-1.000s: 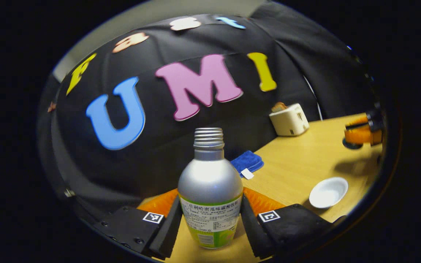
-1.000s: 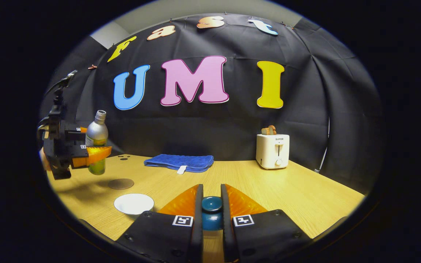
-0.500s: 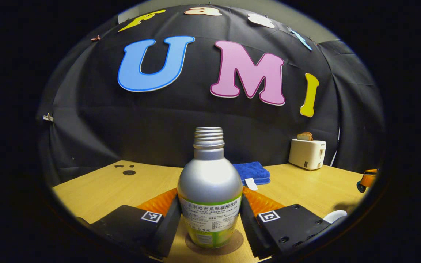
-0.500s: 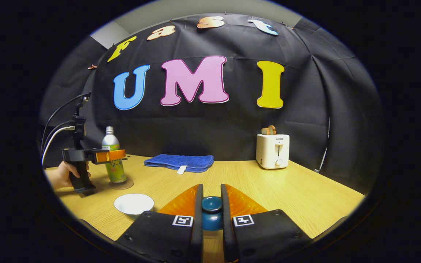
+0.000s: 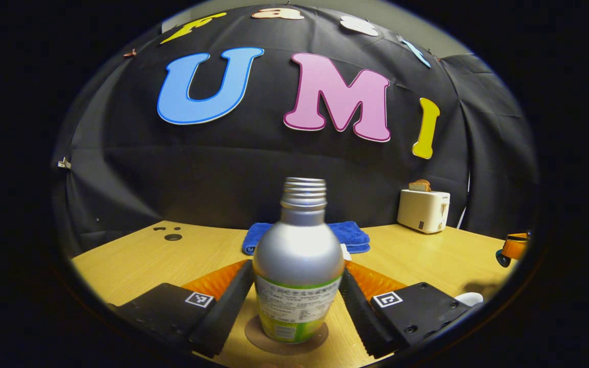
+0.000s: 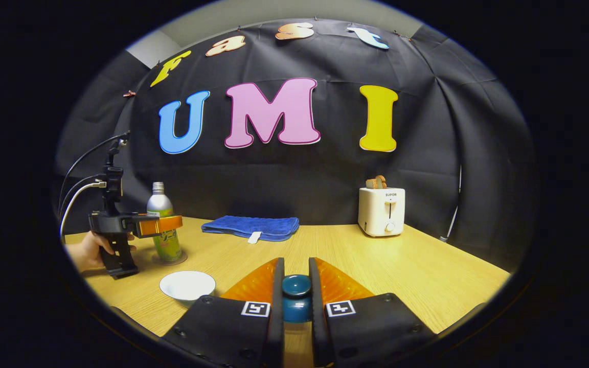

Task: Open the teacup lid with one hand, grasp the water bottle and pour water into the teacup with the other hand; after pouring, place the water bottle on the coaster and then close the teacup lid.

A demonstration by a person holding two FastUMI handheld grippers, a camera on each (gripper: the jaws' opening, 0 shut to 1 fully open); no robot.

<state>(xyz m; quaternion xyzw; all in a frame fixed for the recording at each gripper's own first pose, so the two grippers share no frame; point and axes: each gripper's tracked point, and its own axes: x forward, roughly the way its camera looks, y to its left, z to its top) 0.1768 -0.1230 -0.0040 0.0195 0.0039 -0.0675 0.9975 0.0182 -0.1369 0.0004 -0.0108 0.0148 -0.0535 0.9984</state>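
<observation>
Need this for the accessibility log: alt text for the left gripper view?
A capless silver bottle stands upright on a round coaster, between the left tongs' open fingers. Behind it on the wooden table lie a blue towel and a white toaster.

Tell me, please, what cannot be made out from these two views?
- Water level inside the white teacup: right gripper view, too shallow an angle.
- Dark teal lid: its rim is covered by the right gripper's fingers.
- Brown round coaster: left gripper view, mostly under the silver bottle.
</observation>
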